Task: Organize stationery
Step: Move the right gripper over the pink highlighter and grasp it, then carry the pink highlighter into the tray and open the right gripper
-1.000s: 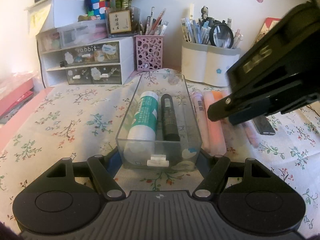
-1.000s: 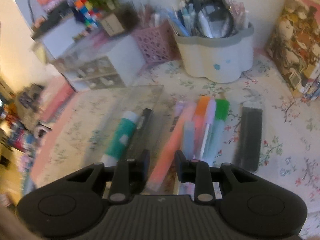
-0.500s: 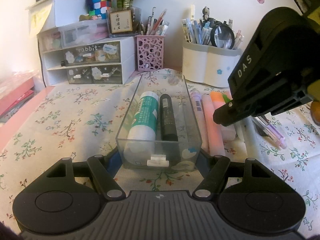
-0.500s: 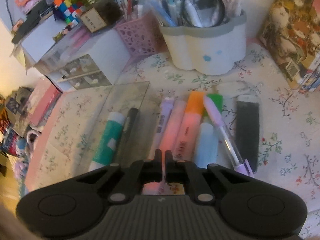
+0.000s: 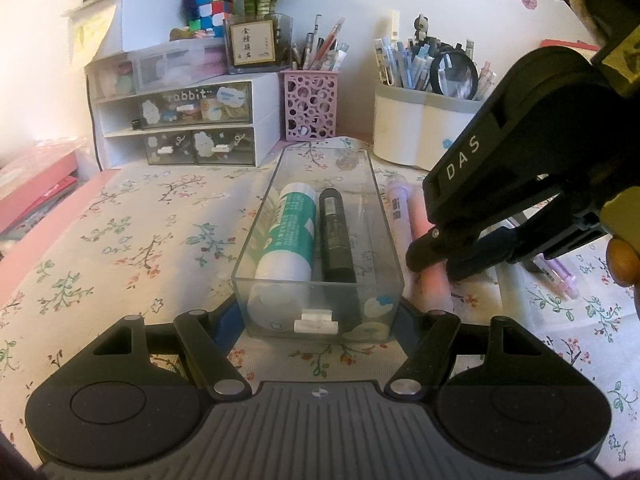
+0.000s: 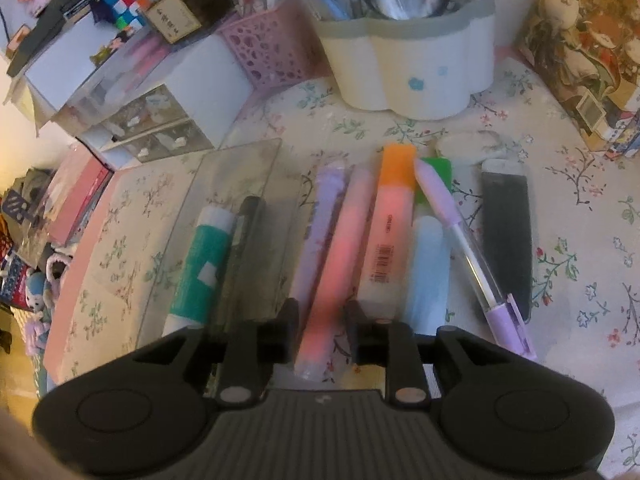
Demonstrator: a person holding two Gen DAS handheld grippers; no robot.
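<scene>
My left tongs clasp the clear box on the floral worktop; my right tongs gape astride a pink marker.

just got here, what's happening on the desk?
A person is sorting stationery into a clear box, one claw per hand. The left claw straddles the box's near end, where a glue stick and black pen already lie. The right claw is open around a pink marker lying beside the box, not yet gripped.
</scene>
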